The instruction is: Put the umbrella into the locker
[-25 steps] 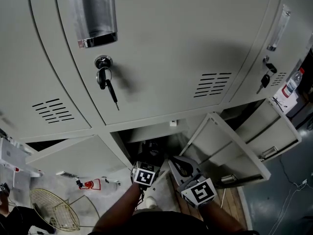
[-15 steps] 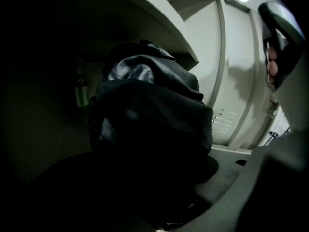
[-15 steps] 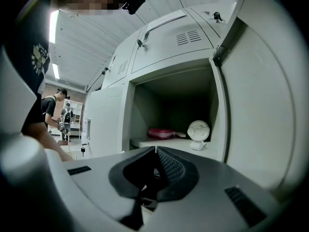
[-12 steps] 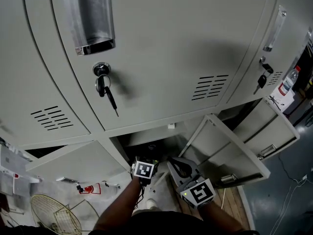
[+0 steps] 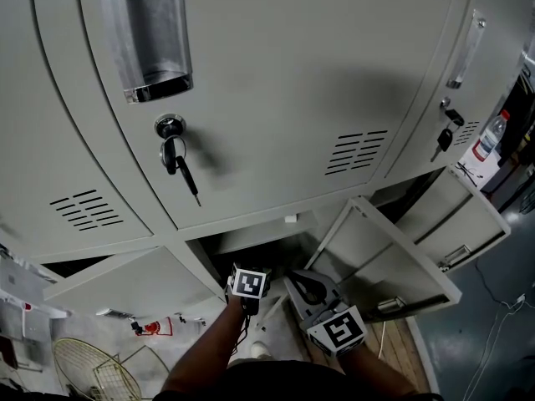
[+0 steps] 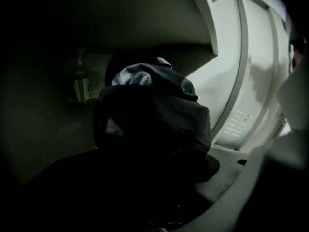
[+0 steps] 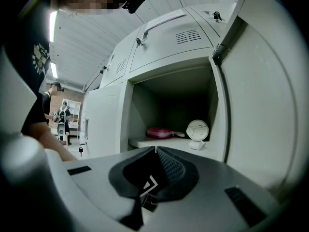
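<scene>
Further into the open locker compartment (image 5: pixel 251 239) than a second ago, the left hand-held gripper (image 5: pixel 248 281) now has its marker cube right at the compartment's mouth, and its jaws have just been opening a little. They stand wide, with the black folded umbrella (image 6: pixel 149 115) bundled directly ahead of them. The left gripper view is too dark to show whether the pads press on the umbrella. The umbrella is inside the compartment and fills its middle. Behind it, at the compartment's back left, stands a bottle (image 6: pixel 81 83) with a green label. The right hand-held gripper (image 5: pixel 298 282) hangs just outside the compartment, to its right, in much the same spot as before. Its jaws are closed together with nothing between them. An open door (image 5: pixel 393 261) juts out just right of the compartment. Directly above the compartment, a closed door has a key (image 5: pixel 173 149) hanging from its lock.
</scene>
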